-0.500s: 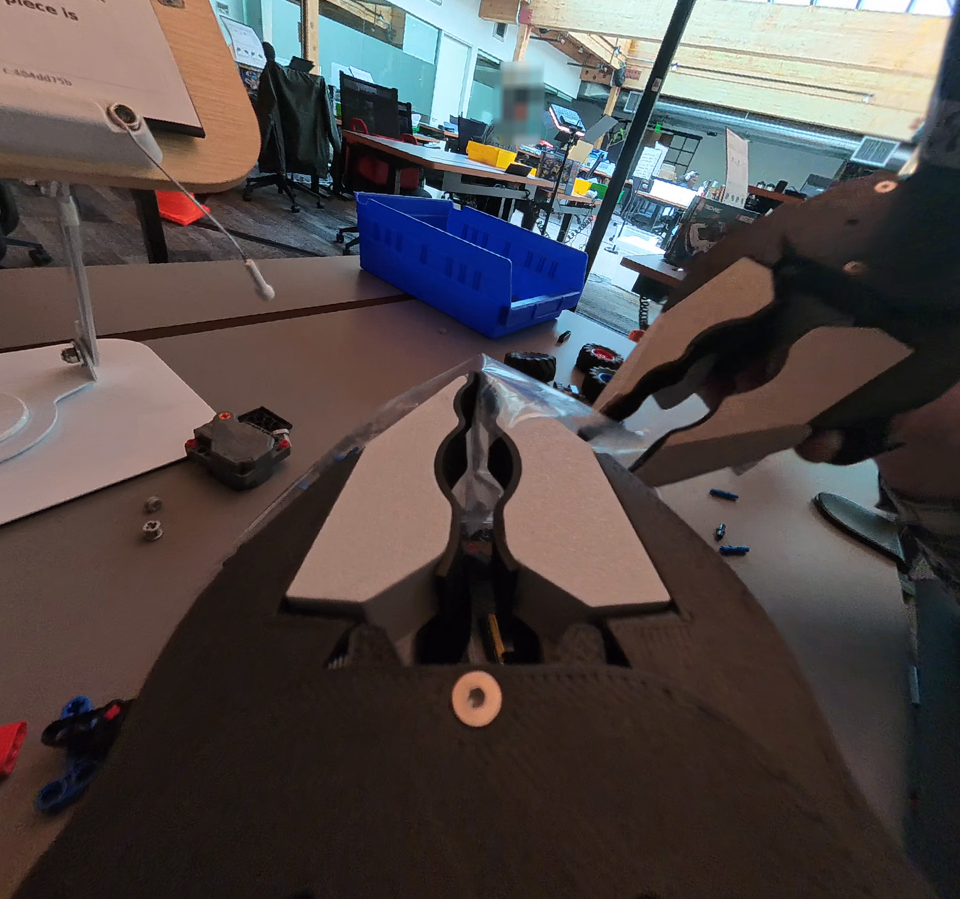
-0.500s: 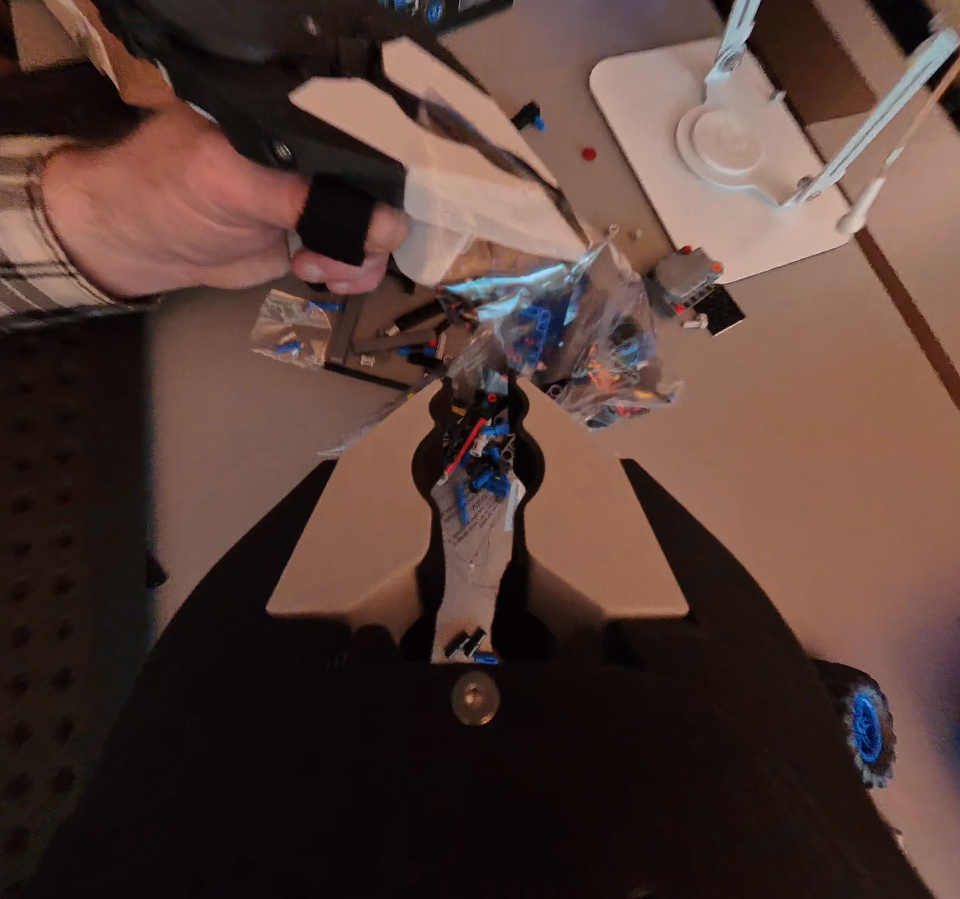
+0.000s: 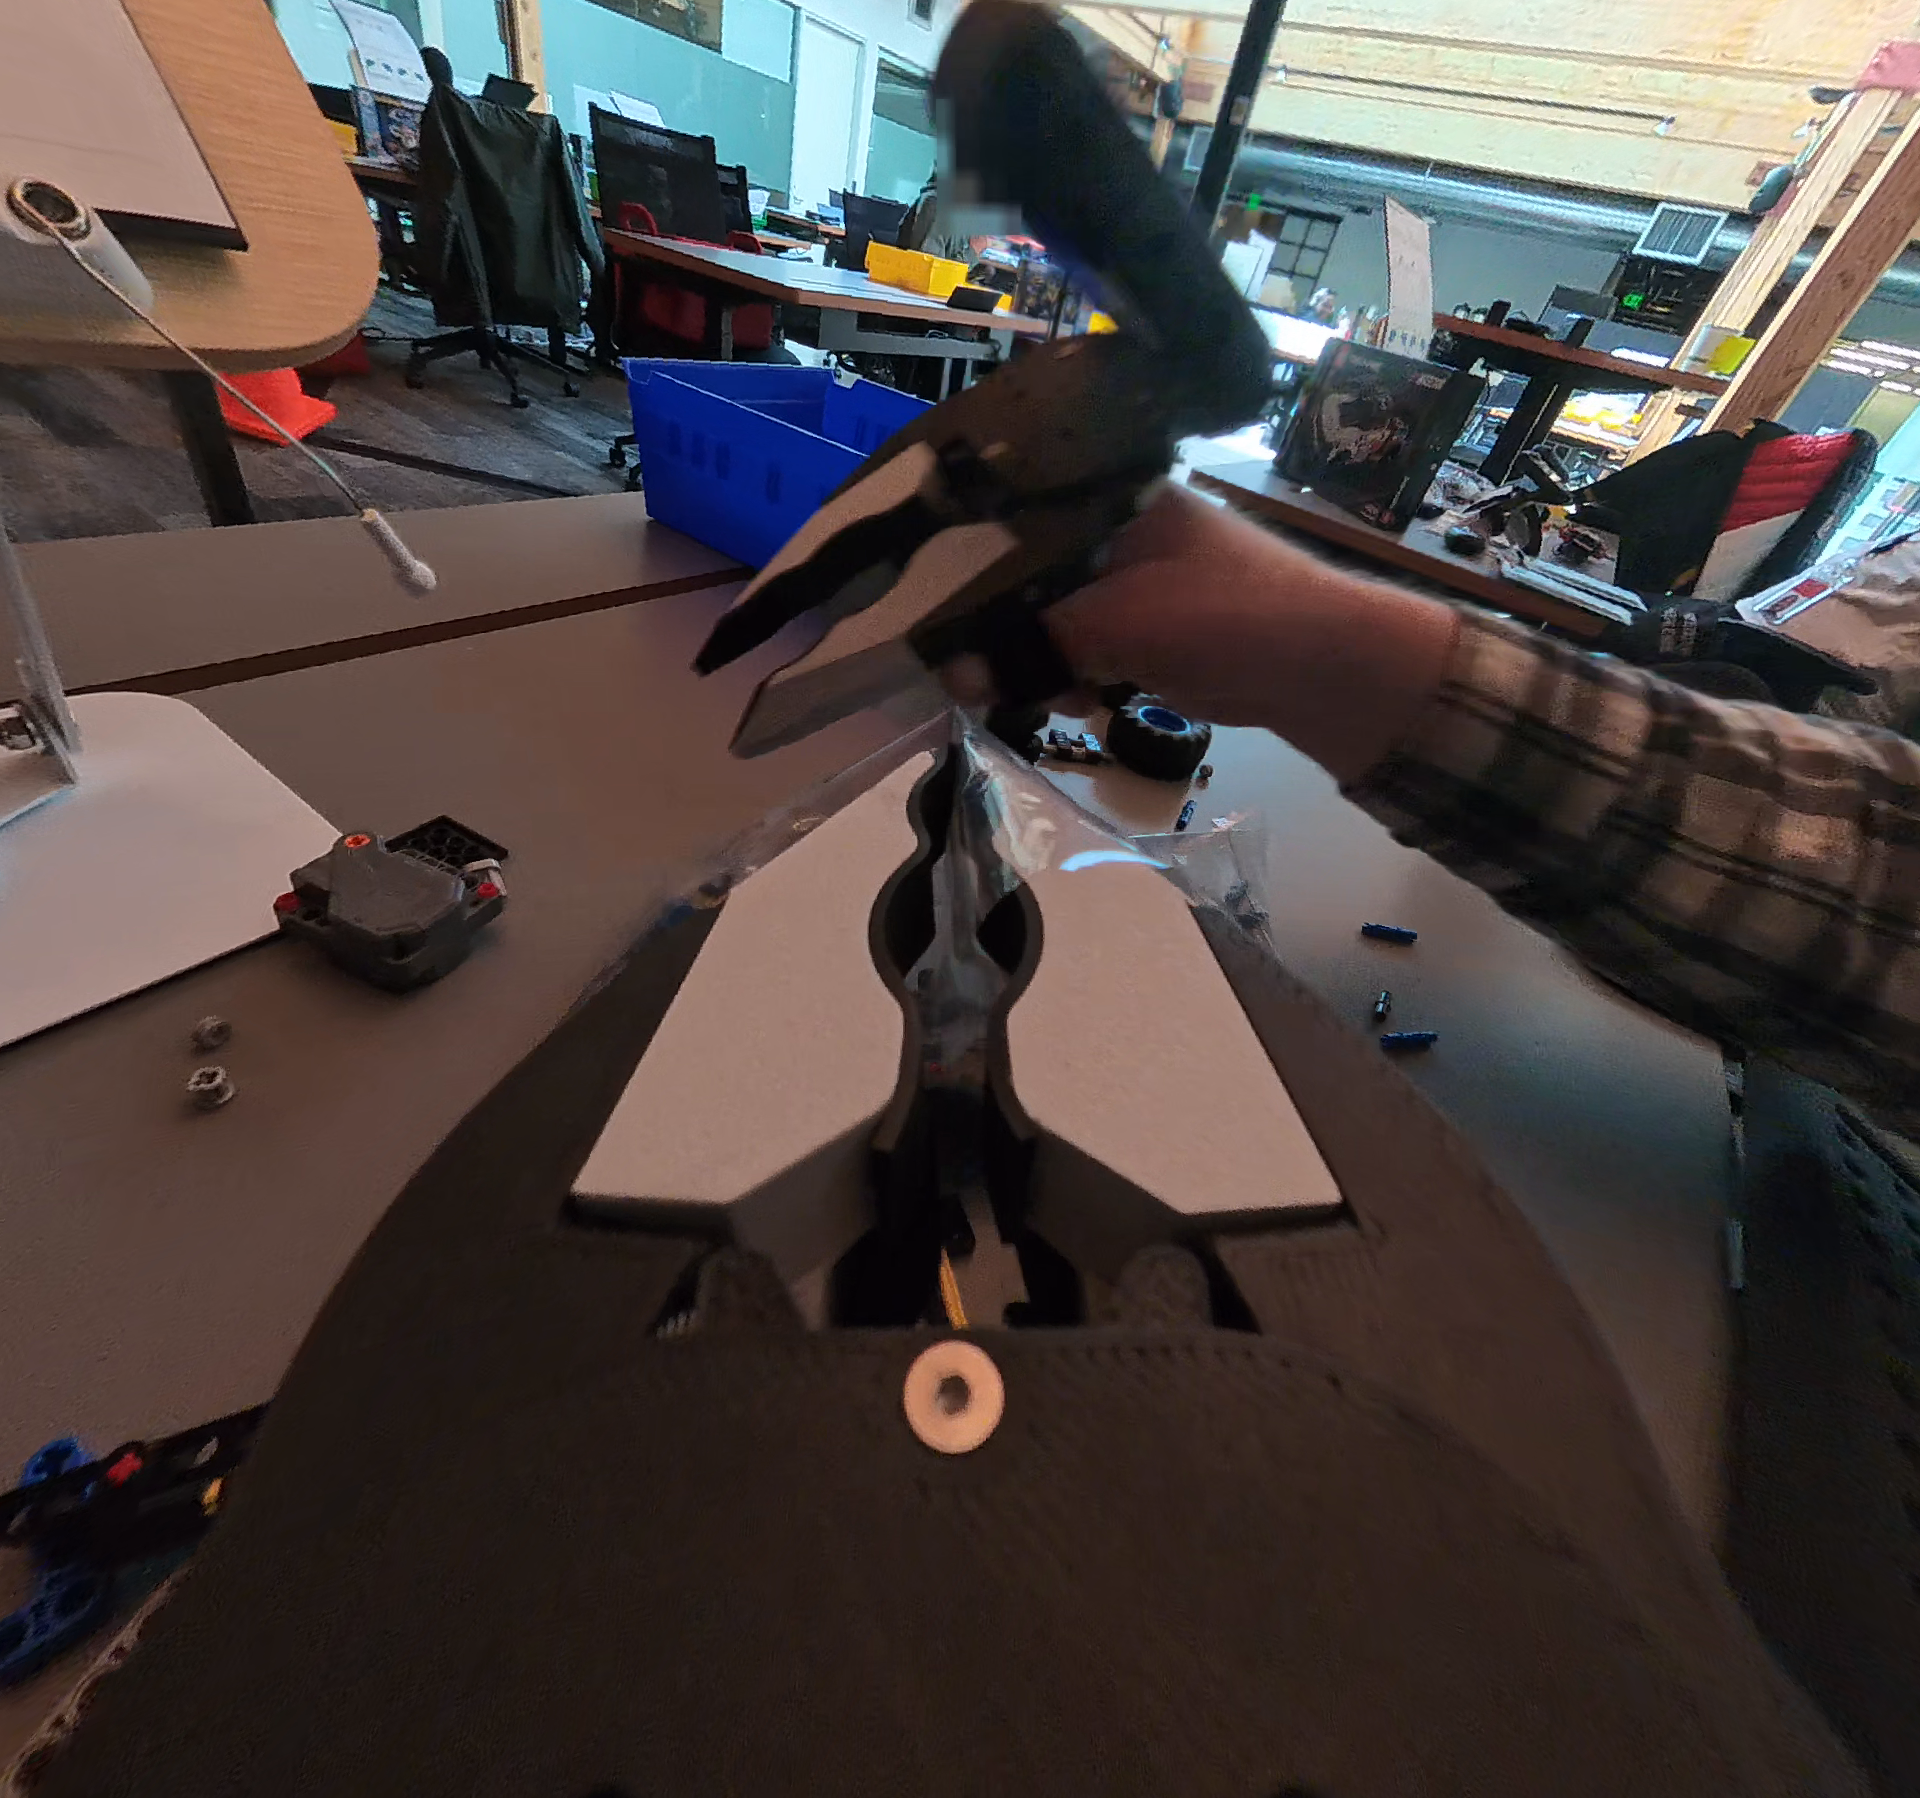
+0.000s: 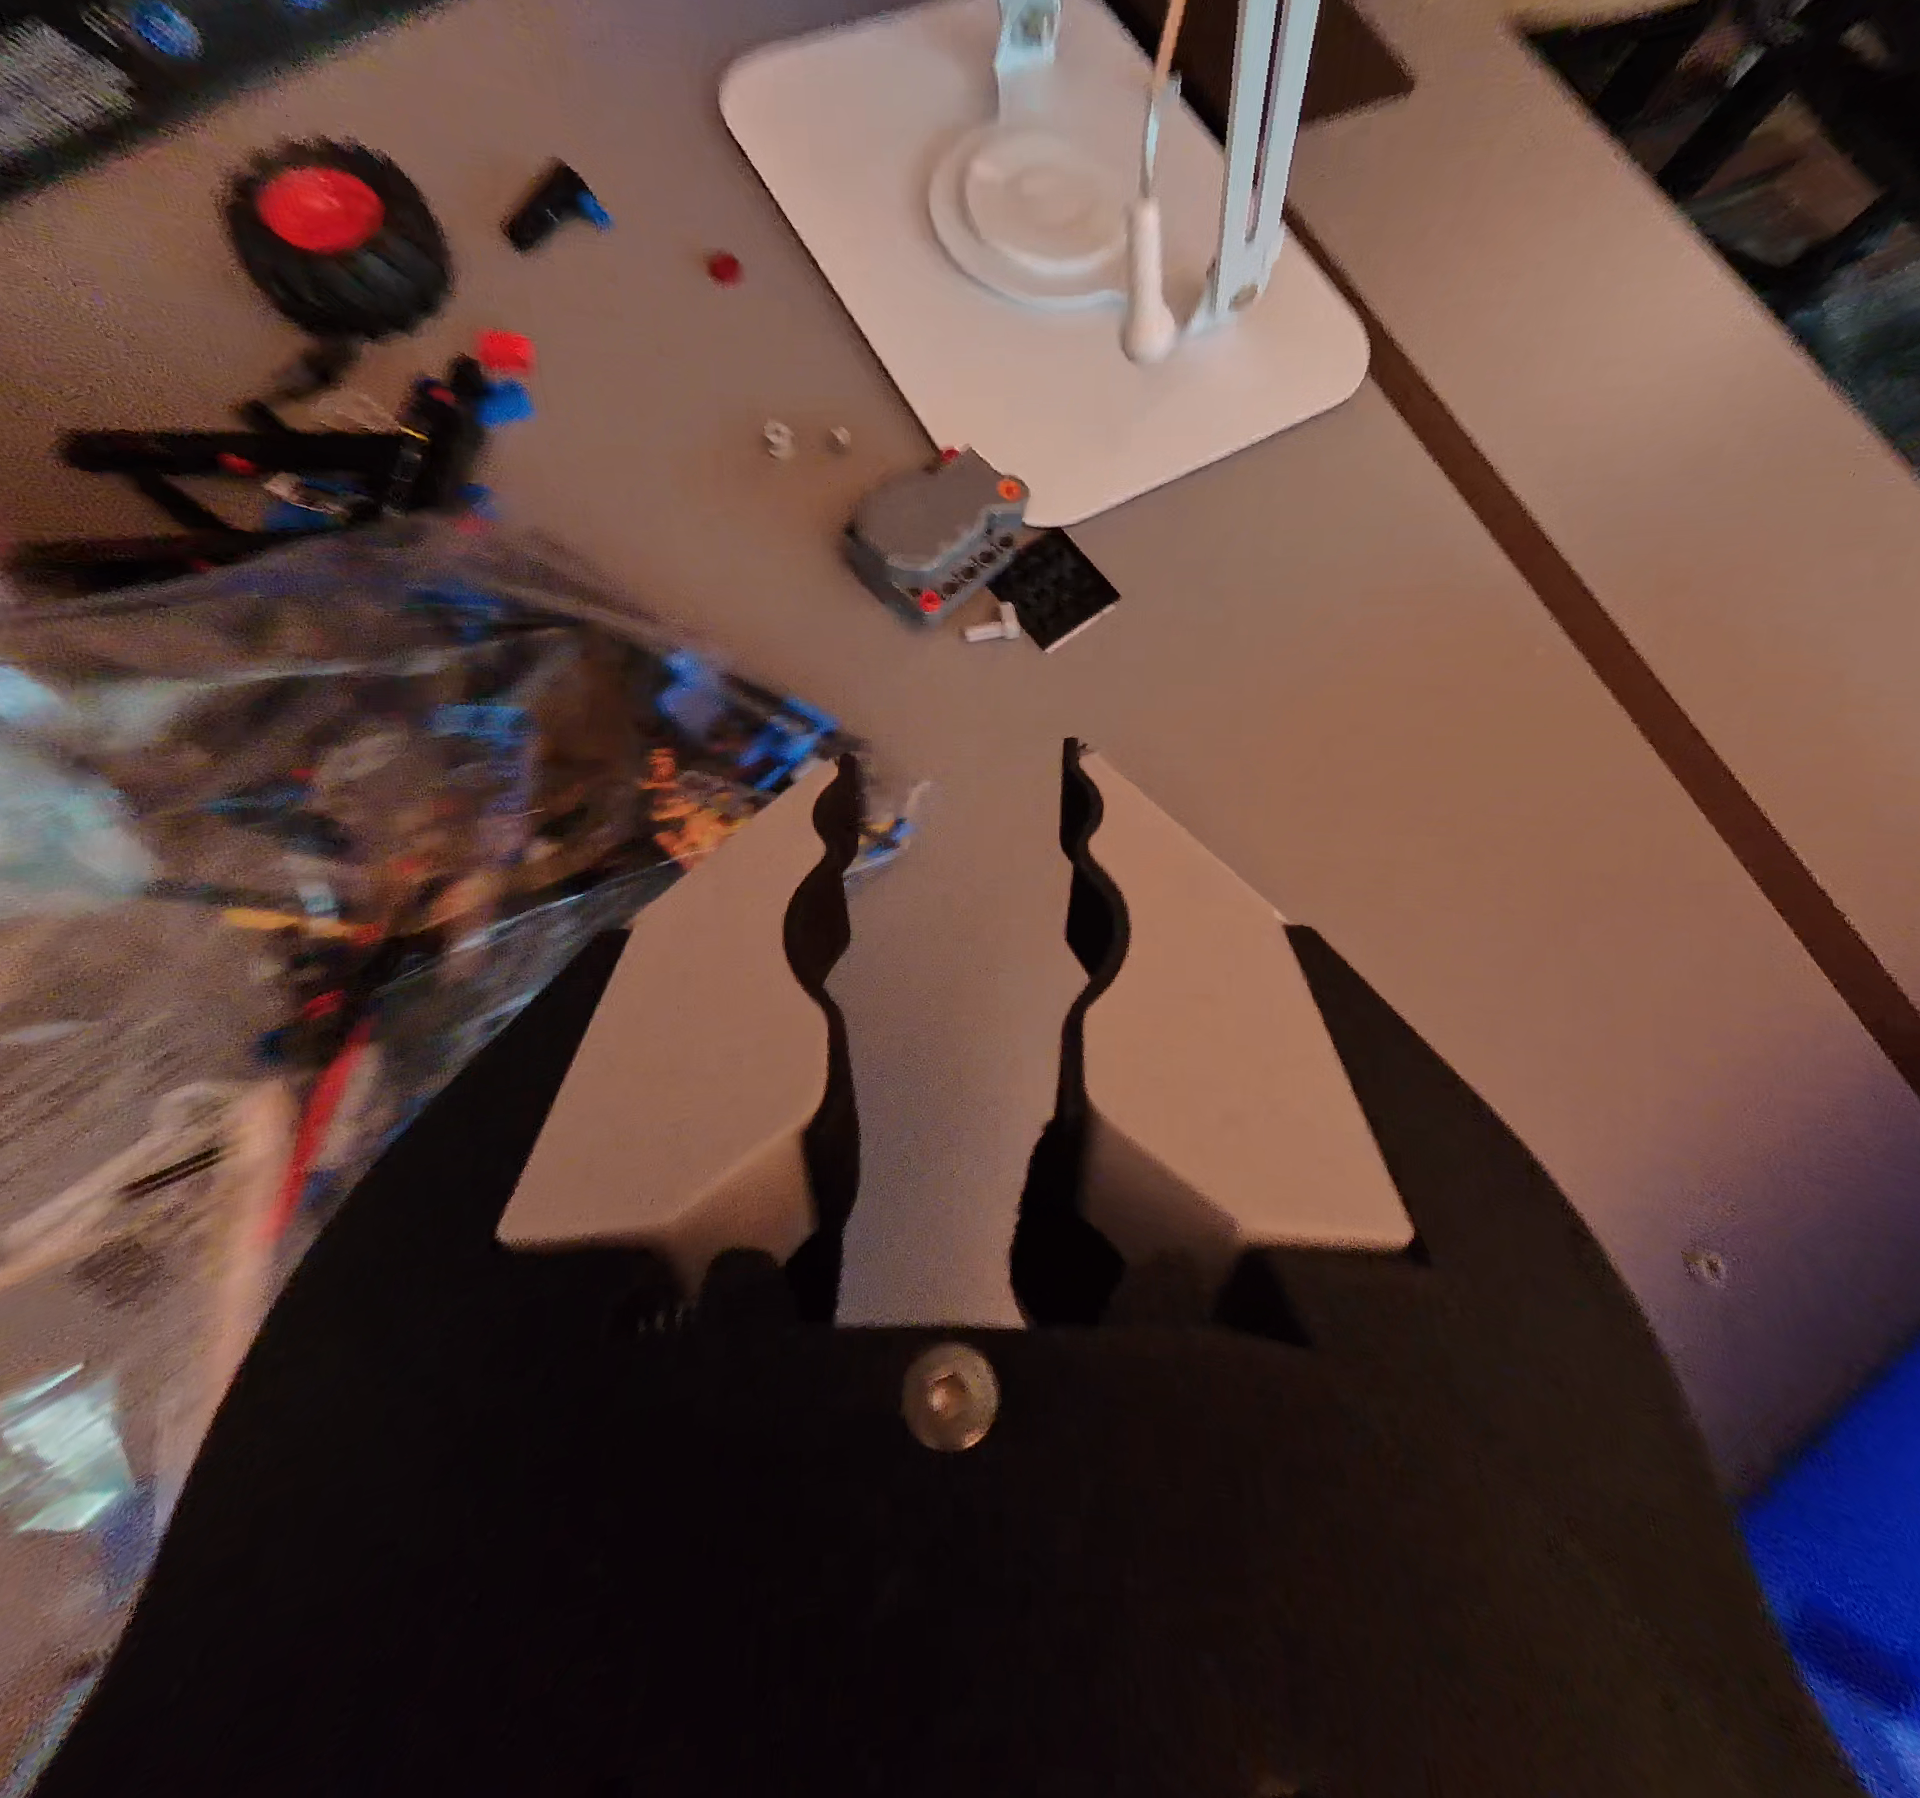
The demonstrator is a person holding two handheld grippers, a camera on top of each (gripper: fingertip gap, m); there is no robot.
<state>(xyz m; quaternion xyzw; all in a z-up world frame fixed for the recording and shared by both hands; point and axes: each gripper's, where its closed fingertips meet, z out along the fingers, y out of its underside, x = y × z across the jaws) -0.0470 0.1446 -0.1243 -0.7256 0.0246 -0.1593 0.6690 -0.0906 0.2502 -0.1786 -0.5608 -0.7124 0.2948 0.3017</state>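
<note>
My left gripper is shut on the top of a clear plastic bag, which spreads out to either side of the fingers. In the right wrist view the bag hangs at the left, blurred and full of small blue, black and red building pieces. My right gripper is open and empty, its left finger just beside the bag's corner. In the left wrist view the right gripper is held by a hand just above and behind my left fingertips, jaws apart.
A grey motor block with a black plate lies by a white stand base. A red-hubbed wheel, black beams and loose small pins lie on the grey table. A blue bin stands farther back. One gripper's finger ends stand about 12 centimetres off the other's. The grey motor block is about 11 centimetres from my right fingertips and 20 centimetres from my left.
My right gripper has let go of the bag, opened, and lifted up and away from it. My left gripper still holds the bag.
</note>
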